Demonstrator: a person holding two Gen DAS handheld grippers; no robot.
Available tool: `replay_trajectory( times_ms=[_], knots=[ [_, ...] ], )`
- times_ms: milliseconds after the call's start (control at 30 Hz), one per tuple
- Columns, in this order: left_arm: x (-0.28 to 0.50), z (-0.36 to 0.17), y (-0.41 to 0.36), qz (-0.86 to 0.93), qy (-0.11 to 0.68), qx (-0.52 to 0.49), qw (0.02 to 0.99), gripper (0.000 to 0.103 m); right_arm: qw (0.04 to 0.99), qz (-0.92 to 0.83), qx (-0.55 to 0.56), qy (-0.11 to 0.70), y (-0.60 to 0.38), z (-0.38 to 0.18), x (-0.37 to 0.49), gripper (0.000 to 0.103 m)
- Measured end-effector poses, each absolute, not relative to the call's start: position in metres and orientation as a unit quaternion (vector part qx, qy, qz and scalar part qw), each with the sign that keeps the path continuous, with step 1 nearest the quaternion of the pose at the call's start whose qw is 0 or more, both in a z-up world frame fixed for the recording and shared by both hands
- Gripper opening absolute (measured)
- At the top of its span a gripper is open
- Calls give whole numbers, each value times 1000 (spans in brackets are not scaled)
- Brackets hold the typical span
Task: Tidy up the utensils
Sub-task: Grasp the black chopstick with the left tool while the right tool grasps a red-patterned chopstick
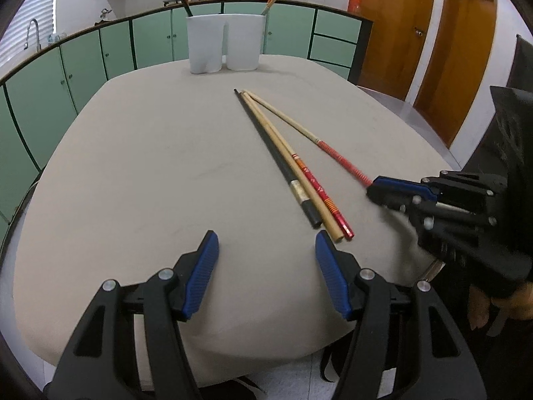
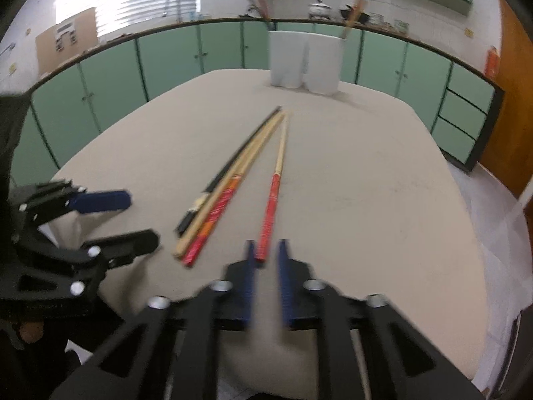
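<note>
Several chopsticks lie on the beige table (image 1: 133, 166). A black one (image 1: 266, 146), a plain wooden one (image 1: 283, 160) and a red-handled one (image 1: 319, 193) lie side by side. A separate red-handled chopstick (image 1: 336, 156) lies to their right; it also shows in the right wrist view (image 2: 271, 210). My right gripper (image 2: 266, 250) is narrowly open around its red end, the blurred pads not clearly touching it. My left gripper (image 1: 266, 250) is wide open and empty, just short of the bundle's near ends. Two white holders (image 1: 223, 43) stand at the table's far edge with chopsticks in them.
Green cabinets (image 1: 83, 60) and a counter with pots run behind the table. Wooden doors (image 1: 433, 33) stand at the right. The table's near edge is just under both grippers.
</note>
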State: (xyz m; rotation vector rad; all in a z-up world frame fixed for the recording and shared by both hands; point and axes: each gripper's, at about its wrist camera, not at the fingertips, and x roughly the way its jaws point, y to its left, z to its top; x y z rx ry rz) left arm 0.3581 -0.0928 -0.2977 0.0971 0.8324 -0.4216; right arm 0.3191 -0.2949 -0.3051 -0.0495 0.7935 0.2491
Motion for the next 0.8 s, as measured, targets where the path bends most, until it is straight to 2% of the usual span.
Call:
replay_trajectory(
  times_ms=[267,400,500,533,567,800],
  knots=[
    [364,-300,-109,-195,394,48,897,63,917,101,20,386,-323,-307,321,6],
    [365,-302,-115,-175,387,56,904,62,917,103,20,385,-323,-307,323,6],
    [364,-301,-109,-161,377,47,911,35,918,105,13,382,-321,-307,323,6],
    [365,-301,-106,-160,376,41,912,15,919,107,7,380,-318,-307,322,6],
    [366,-300,-102,-155,375,33,913,6,919,108,2,379,-315,-307,322,6],
    [364,-299,-71,-83,372,-5,924,6,924,91,-5,372,-304,-306,316,6]
  ],
)
